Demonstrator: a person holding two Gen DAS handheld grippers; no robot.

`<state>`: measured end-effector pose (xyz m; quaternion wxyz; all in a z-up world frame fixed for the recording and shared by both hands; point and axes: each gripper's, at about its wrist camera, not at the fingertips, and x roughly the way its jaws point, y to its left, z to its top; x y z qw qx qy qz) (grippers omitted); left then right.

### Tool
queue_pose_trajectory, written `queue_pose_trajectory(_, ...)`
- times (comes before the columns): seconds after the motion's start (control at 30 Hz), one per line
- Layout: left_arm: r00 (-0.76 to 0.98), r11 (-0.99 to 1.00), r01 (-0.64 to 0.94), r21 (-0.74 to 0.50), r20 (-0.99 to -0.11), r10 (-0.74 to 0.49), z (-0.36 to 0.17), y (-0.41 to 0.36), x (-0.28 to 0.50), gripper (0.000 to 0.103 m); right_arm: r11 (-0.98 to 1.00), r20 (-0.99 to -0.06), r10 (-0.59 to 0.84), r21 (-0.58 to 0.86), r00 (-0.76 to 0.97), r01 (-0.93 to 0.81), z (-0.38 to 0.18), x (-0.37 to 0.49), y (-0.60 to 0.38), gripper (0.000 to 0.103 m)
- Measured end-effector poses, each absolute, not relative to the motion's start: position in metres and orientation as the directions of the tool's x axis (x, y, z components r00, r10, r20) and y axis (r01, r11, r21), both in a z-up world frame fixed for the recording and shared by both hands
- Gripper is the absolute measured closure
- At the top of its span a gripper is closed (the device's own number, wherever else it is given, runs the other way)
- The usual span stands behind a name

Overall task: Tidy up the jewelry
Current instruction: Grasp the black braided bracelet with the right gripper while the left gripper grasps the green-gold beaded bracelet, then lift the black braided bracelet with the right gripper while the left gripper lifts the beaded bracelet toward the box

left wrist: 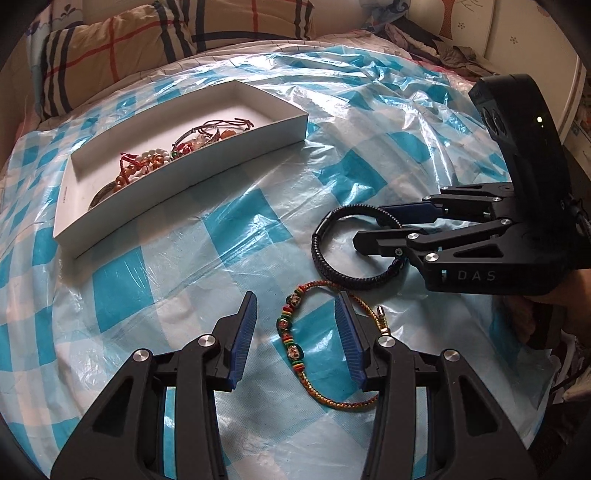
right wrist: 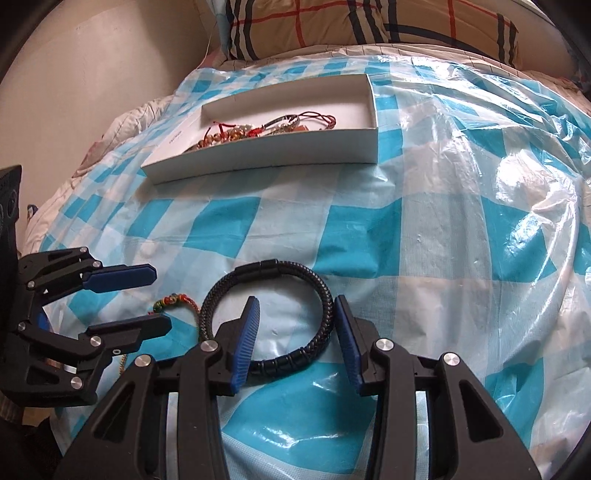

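A white box holds several beaded bracelets. A colourful braided bracelet lies on the sheet between the open fingers of my left gripper. A black braided bracelet lies to its right. My right gripper is open, low over the sheet, with its fingers astride the right side of the black bracelet's ring. Neither gripper holds anything.
A blue and white checked plastic sheet covers the bed. Plaid pillows lie behind the box. A pile of clothes is at the far right.
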<state>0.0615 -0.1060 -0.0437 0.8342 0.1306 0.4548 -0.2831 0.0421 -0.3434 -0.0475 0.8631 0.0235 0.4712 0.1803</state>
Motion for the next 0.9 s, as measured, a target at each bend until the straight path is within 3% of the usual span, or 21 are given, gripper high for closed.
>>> queue_pose_trajectory(0.03,0.419,0.806,0.591,-0.037,-0.839,-0.346,-0.047,-0.108,0.061,0.078,0.935,-0.806,0.327,0.2,0.493,-0.292,-0.048,0.041,-0.342,0.062)
queue_pose_trajectory(0.13,0.41,0.806,0.591,-0.034,-0.848,-0.337,-0.053,-0.109,0.059,0.097,0.929,-0.803,0.346,0.222,0.486,-0.295,-0.049,0.04,-0.343,0.087)
queue_pose_trajectory(0.17,0.399,0.808,0.586,-0.059,-0.847,-0.352,-0.052,-0.106,0.058,0.097,0.926,-0.799,0.358,0.238,0.483,-0.293,-0.048,0.04,-0.345,0.092)
queue_pose_trajectory(0.37,0.412,0.839,0.524,-0.148,-0.818,-0.401,-0.033,-0.084,0.053,0.097,0.91,-0.747,0.413,0.319,0.521,-0.264,-0.028,0.023,-0.354,0.093)
queue_pose_trajectory(0.9,0.558,0.892,0.446,-0.075,-0.756,-0.342,0.02,-0.059,0.025,0.097,0.857,-0.594,0.495,0.453,0.634,-0.246,0.02,-0.019,-0.362,0.093)
